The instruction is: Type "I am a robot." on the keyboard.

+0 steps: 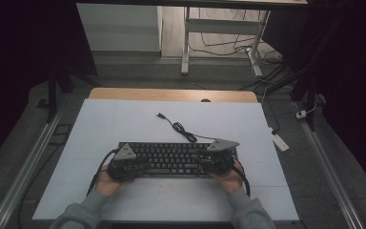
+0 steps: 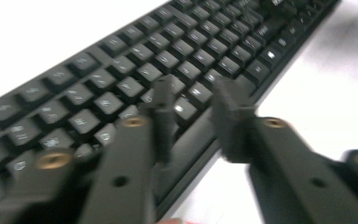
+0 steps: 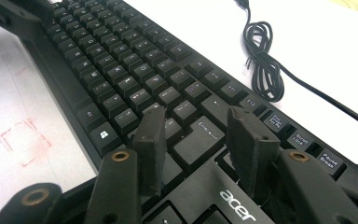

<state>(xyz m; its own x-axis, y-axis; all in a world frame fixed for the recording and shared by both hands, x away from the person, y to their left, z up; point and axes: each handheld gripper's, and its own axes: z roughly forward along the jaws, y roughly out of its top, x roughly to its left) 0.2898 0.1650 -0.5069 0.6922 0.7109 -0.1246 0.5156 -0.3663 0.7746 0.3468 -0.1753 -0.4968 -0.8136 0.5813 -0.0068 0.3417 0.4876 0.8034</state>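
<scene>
Pretty dim from the high view, with heavy black falloff down both sides and in the upper corners of the frame. Brightest at top center, on the floor past the table [image 1: 124, 138]; soft, shadowless light on the white surface. Way brighter in the two gripper views: white top blown out at upper left and at right in the left gripper view. Motion-smeared there too, with the keyboard [image 2: 177, 60] soft all over. Much crisper in the right gripper view, key legends readable mid-frame, slightly mushy at the bottom edge.
</scene>
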